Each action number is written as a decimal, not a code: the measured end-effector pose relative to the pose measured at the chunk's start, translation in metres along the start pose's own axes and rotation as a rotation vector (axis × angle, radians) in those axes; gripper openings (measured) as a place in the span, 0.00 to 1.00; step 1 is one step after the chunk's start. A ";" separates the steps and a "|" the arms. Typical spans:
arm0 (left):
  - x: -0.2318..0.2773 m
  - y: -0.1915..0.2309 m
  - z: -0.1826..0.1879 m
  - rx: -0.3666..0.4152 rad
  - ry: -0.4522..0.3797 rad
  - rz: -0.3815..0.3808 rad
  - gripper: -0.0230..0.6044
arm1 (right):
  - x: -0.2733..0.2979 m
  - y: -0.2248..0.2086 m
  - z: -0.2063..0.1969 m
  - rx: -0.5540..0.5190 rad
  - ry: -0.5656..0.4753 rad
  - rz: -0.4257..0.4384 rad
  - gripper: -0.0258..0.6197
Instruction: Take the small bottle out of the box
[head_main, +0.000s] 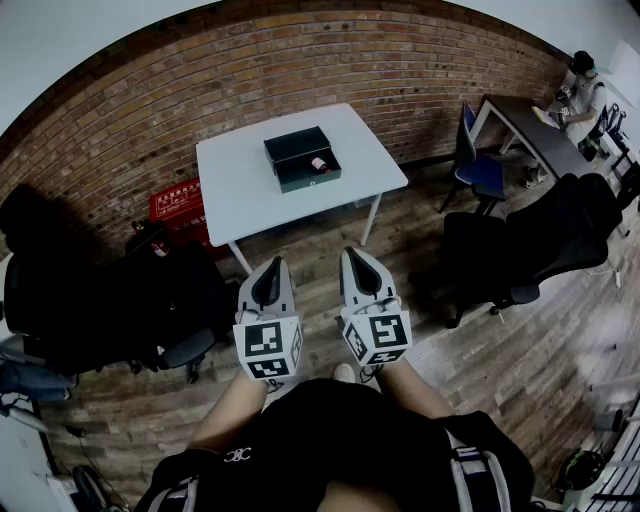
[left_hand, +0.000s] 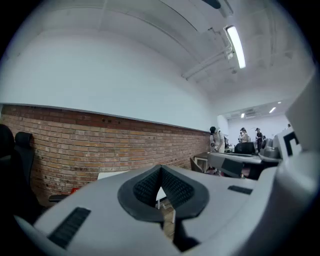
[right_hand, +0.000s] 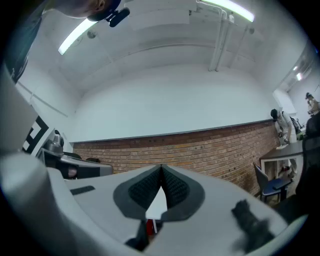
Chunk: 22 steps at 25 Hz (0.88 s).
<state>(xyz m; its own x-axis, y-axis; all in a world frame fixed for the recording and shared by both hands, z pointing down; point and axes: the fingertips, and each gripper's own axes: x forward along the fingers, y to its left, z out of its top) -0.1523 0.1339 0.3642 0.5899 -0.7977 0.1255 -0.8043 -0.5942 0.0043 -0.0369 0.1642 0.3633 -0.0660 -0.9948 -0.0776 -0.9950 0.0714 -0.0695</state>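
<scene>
While the small bottle (head_main: 319, 164) lies inside the open dark box (head_main: 310, 183), toward its right side, I can make out only a pale body with a touch of red; it is too small for any label to be read. The box sits near the middle of the white bench (head_main: 240, 190), well apart from both my tools.

My left tool (head_main: 270, 263) and right tool (head_main: 357, 252) hang side by side above the wooden floor (head_main: 480, 350), short of the bench, each pinched together at the tips with nothing between. In the left gripper view the left tool (left_hand: 161, 172) covers the box completely, and only a sliver of white bench shows below its pads. The right gripper view hides it the same way behind the right tool (right_hand: 161, 170).

A red crate (head_main: 178, 205) stands partly under the bench's left edge. Behind runs a brick wall (head_main: 200, 90). Black chairs (head_main: 530, 240) stand to either side, their shapes lost in shadow on the left. A blue chair (head_main: 485, 172) stands by a second, dark bench (head_main: 530, 125), where a person (head_main: 585, 90) sits, cut off at the frame's edge.
</scene>
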 end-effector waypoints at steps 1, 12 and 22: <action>0.002 -0.002 0.000 0.002 0.000 0.000 0.05 | 0.001 -0.002 0.000 0.003 0.001 0.003 0.09; 0.023 -0.015 0.004 -0.008 -0.005 0.011 0.05 | 0.011 -0.034 -0.001 0.084 0.000 -0.014 0.09; 0.061 -0.061 0.004 -0.010 -0.006 -0.001 0.05 | 0.012 -0.067 -0.002 0.060 0.008 0.048 0.09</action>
<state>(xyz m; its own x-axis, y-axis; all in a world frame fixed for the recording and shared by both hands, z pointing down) -0.0670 0.1217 0.3673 0.5914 -0.7974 0.1200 -0.8042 -0.5942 0.0140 0.0289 0.1476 0.3689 -0.1141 -0.9907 -0.0745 -0.9845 0.1228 -0.1255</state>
